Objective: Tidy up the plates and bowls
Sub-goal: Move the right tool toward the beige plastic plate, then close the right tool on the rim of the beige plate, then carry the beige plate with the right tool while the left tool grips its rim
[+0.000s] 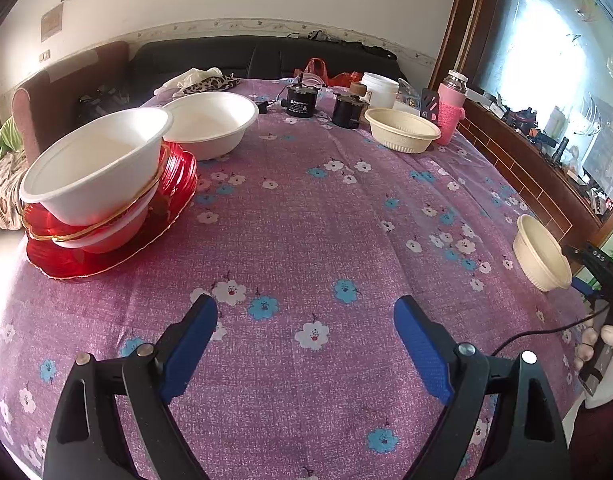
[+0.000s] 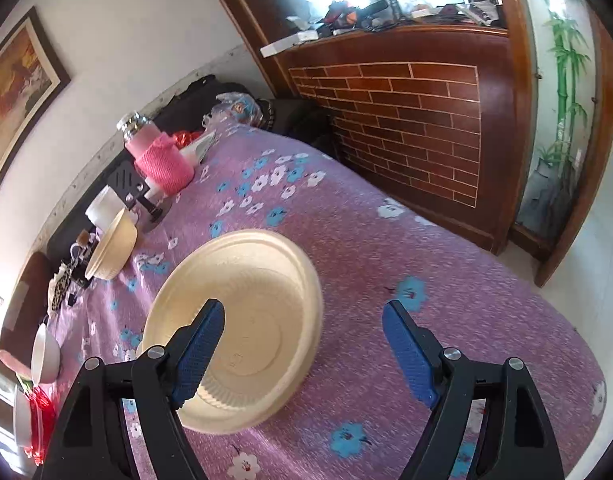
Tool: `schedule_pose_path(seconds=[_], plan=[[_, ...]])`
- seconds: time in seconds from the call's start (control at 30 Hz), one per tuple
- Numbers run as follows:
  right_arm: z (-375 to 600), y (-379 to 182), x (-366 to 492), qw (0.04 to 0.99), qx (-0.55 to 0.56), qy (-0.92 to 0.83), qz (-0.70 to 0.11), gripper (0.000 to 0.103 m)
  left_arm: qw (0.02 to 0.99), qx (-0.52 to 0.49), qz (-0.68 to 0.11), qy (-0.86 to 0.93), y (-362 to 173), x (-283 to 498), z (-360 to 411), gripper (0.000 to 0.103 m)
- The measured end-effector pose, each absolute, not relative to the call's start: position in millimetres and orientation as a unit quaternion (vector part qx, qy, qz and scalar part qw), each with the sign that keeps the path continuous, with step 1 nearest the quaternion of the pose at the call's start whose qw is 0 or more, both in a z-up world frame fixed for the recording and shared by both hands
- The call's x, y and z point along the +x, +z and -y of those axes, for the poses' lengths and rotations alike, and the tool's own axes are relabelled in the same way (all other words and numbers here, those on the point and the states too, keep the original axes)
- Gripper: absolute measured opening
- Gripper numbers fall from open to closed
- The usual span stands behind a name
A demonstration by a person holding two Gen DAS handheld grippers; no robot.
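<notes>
Just ahead of my right gripper [image 2: 302,334], slightly to its left, a cream bowl [image 2: 242,320] sits on the purple flowered tablecloth [image 2: 386,240], tipped so its inside faces me. My jaws are spread wide and hold nothing. My left finger [image 2: 198,352] is over the bowl's hollow while my right finger [image 2: 410,350] hangs over bare cloth, well clear of the rim. So the bowl lies off-centre to the left of the gap, and I judge that closing now would catch nothing; I would shift left until the near rim stands between the fingers. Whether the left finger touches the inner wall or hovers above it, I cannot tell from this angle.

My left gripper [image 1: 305,322] is equally wide open and empty, over open cloth near the front edge of the table. From there the same cream bowl [image 1: 542,254] is far off to the right, so the right hand is plainly the nearer one for it. The likely goal, a second cream bowl [image 1: 402,130], stands at the far side just beside a pink bottle [image 1: 450,106]. On the left, a white bowl [image 1: 94,164] rests in a stack with red plates [image 1: 106,236], and another white bowl [image 1: 210,122] stands just behind it.
</notes>
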State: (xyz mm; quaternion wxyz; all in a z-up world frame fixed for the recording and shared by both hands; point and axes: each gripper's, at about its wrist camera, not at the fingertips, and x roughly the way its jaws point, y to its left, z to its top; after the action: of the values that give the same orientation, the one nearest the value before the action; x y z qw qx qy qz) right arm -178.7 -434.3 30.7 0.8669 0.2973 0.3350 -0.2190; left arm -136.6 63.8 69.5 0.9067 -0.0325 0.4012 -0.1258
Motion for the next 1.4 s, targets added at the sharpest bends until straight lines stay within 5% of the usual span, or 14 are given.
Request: schedule_pose_path(seconds=[0.23,0.3,0.37,1.27,1.33,1.4], plan=[[418.5,19.0,-156.6,0.866,0.286,-0.194,-0.362,0.079,0.907,-0.043,-0.401,-0.123,68.3,-136.5,-71.9,0.089],[408.6,19.1,-149.5,0.87,0.268,-0.184,-0.371,0.064,0.906,-0.046,-0.402,-0.124,66.9,-135.8,-73.5,0.089],[399.8,17.2,-140.9,0.871,0.259,-0.164,-0.383,0.028,0.905,-0.048,-0.405,-0.125,65.5,-135.5,-74.3,0.089],[217.2,20.8,-105.3,0.868,0.119,0.116,-0.468,0.025,0.865,-0.071,-0.458,-0.193,37.6,-65.3,-12.5,0.089],[211.4,20.9,-106.0,0.866,0.117,0.123,-0.471,0.025,0.856,-0.082,-0.467,-0.205,32.4,-64.0,-12.4,0.077],[204.5,21.7,-107.2,0.865,0.113,0.129,-0.471,0.025,0.848,-0.079,-0.477,-0.216,29.1,-65.0,-10.0,0.038]])
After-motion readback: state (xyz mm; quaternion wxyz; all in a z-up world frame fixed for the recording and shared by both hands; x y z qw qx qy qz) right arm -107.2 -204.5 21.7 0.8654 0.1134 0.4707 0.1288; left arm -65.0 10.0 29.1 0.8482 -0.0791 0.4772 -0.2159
